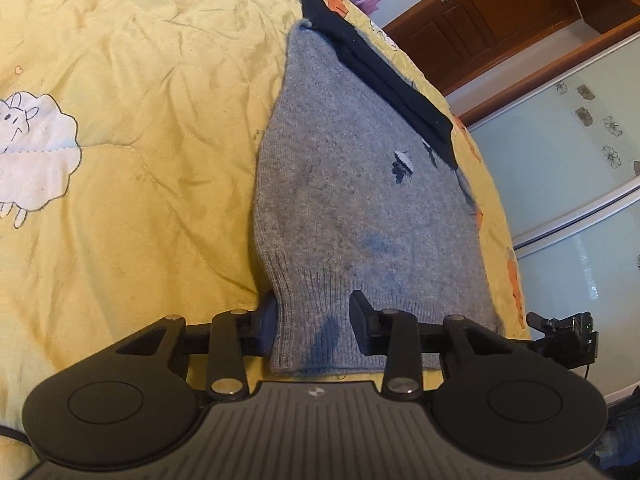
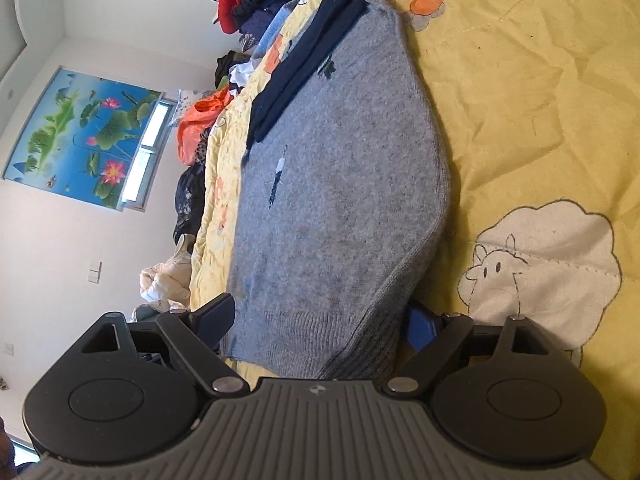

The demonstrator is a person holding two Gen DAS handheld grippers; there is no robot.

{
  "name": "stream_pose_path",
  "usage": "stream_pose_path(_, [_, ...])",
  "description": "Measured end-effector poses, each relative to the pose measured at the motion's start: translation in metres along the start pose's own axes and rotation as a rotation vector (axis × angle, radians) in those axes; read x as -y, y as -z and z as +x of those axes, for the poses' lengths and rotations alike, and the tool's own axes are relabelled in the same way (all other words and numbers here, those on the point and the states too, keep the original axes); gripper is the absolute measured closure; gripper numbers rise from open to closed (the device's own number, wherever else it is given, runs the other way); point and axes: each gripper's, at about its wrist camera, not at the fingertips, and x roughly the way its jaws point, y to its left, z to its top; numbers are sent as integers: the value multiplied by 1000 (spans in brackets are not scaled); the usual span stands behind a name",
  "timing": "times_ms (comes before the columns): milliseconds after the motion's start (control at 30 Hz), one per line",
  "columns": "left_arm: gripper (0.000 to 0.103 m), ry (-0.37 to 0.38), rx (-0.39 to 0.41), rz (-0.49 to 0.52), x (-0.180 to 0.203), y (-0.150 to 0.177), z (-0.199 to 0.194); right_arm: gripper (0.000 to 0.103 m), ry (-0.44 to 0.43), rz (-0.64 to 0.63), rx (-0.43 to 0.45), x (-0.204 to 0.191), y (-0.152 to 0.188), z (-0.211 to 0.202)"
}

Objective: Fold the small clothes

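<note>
left wrist view: a grey knitted sweater (image 1: pixel 360 208) is laid flat on a yellow quilt (image 1: pixel 140 120) printed with cartoon sheep and orange shapes. the sweater is stretched from the 6 o'clock edge of the view up toward 12 o'clock, narrowing with the lens. a dark navy garment (image 1: pixel 380 72) is laid along its edge from 12 toward 2 o'clock. the left gripper (image 1: pixel 314 322) is set at the ribbed hem at 6 o'clock. its jaws are part closed, one finger just outside the hem's corner, the other on top of the knit; whether the fabric is pinched cannot be told. a small embroidered motif (image 1: pixel 402 166) is seen on the grey knit toward 3 o'clock. brown wooden doors (image 1: pixel 492 20) are seen at 1 o'clock, and the tip of the other gripper's hardware at 4 o'clock.

right wrist view: the same sweater (image 2: pixel 340 200) is seen running from 6 o'clock toward 12 o'clock, with the navy garment (image 2: pixel 304 64) along its 11 o'clock side. the right gripper (image 2: pixel 320 324) is held at the hem with its jaws spread wide, the hem lying between the fingers, which are not pressed together on it. a sheep print (image 2: pixel 540 264) is on the quilt (image 2: pixel 520 100) at 4 o'clock. a heap of clothes (image 2: pixel 248 0) is piled at 11 o'clock, and a lotus picture (image 2: pixel 88 136) is hung on the wall at 9 o'clock.
</note>
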Motion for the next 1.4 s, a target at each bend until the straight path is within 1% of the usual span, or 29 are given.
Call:
stream_pose_path(100, [72,-19,10,7,0,2,-1,22,16,1,-21,1,-2,0])
stream_pose_path(133, [78,-28,16,14,2,3,0,23,20,7,-24,1,-2,0])
stream_pose_path(167, [89,-42,15,30,5,4,3,24,22,14,-26,1,-3,1])
stream_pose_path(200, [95,-63,12,44,7,5,5,27,34,19,-26,1,-4,2])
stream_pose_path(233, [97,-78,15,54,8,5,7,39,51,25,-24,1,-4,3])
stream_pose_path(267, [97,-86,21,69,11,5,7,63,77,34,-30,2,-4,5])
stream_pose_path(300, [97,-104,31,88,14,4,5,79,119,43,-33,5,-4,7])
stream_pose_path(333, [98,-119,43,108,17,4,1,91,162,52,-33,9,-2,7])
stream_pose_path(367, [98,-119,60,127,20,3,-6,91,147,62,-25,11,0,4])
stream_pose_path(400, [99,-126,77,144,23,2,-14,91,152,51,-18,11,3,1])
stream_pose_path(467, [99,-162,89,169,27,1,-27,91,162,-4,-1,2,12,-9])
stream_pose_path(500, [99,-171,85,175,26,2,-30,91,165,-25,4,-1,16,-14])
stream_pose_path(567, [99,-211,42,174,19,5,-22,91,175,-11,16,5,20,-25])
stream_pose_path(633, [99,-202,18,165,14,9,-11,92,192,12,22,18,21,-26])
stream_pose_path(667, [98,-203,31,166,14,10,-8,89,165,32,33,22,21,-27])
stream_pose_path(733, [97,-181,18,174,19,9,-5,84,140,34,20,21,21,-24])
stream_pose_path(800, [93,-162,-16,178,21,10,-1,71,119,42,-4,20,21,-24])
stream_pose_path(833, [88,-156,-16,184,23,12,0,61,103,39,-7,19,22,-26])
stream_pose_path(867, [76,-136,-18,183,23,12,0,53,101,32,-7,15,23,-28])
stream_pose_path(900, [70,-108,-19,171,23,11,0,49,105,20,-11,12,25,-29])
stream_pose_path(933, [58,-79,-18,151,22,10,0,45,109,6,-18,8,26,-30])
stream_pose_path(967, [50,-56,-13,136,22,9,1,44,114,-7,-25,5,28,-28])
stream_pose_path(1133, [49,-80,14,122,25,2,3,49,122,0,-28,1,27,-22])
stream_pose_path(1200, [48,-56,29,99,21,0,5,49,109,16,-23,4,28,-24])
stream_pose_path(1267, [51,-35,57,65,17,0,6,49,85,43,-17,9,30,-24])
stream_pose_path(1300, [62,-34,62,59,17,0,7,49,72,57,-17,12,32,-24])
stream_pose_path(1333, [99,-56,56,65,18,1,10,55,64,66,-17,13,33,-23])
stream_pose_path(1367, [99,-90,44,76,19,3,13,75,75,68,-26,14,35,-22])
stream_pose_path(1400, [99,-106,47,101,21,6,14,93,119,67,-45,14,37,-18])
